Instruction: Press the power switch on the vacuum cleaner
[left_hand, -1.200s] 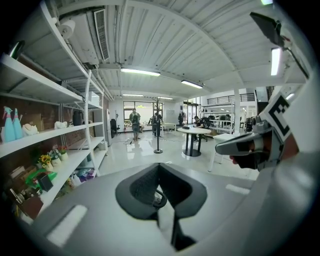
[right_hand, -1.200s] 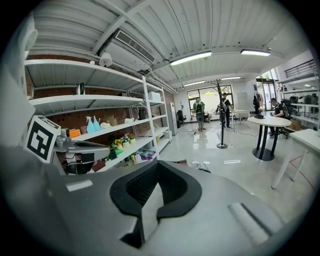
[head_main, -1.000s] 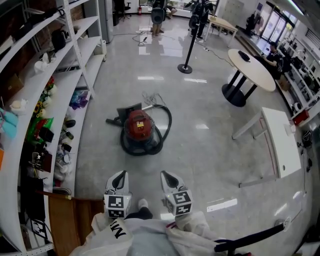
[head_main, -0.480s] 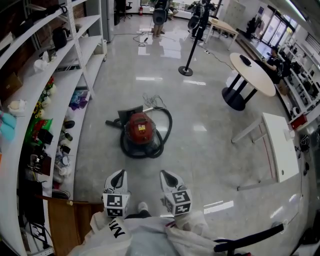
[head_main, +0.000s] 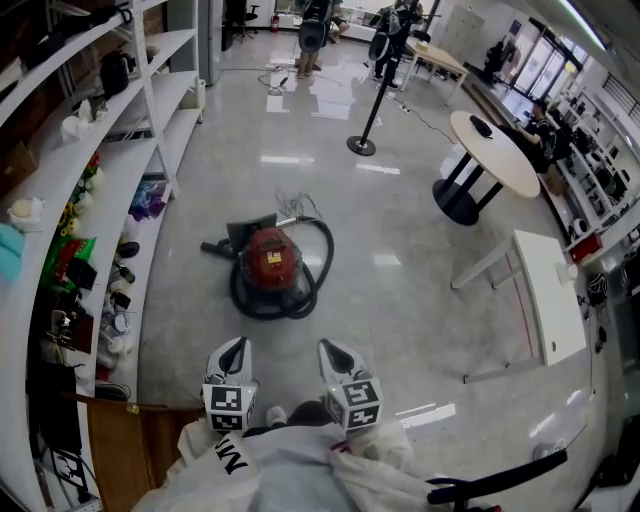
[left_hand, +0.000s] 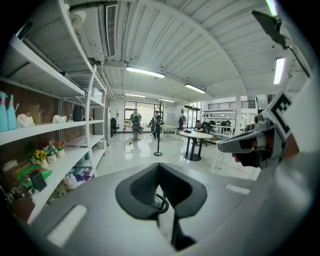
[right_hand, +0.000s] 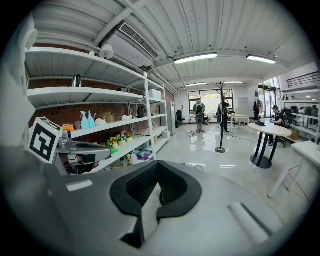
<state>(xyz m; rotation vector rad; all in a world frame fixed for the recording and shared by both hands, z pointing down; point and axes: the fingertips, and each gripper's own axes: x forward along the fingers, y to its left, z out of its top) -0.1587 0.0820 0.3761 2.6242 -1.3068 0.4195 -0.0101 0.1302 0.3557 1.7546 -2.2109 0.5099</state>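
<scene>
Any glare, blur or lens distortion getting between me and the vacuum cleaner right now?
Head view: vacuum cleaner sharp and evenly lit; ceiling-light glare streaks on the glossy floor lie around it, not on it; shelving bows from the wide lens. Left and right gripper views: heavy fisheye, dark corners, vacuum cleaner not visible.
</scene>
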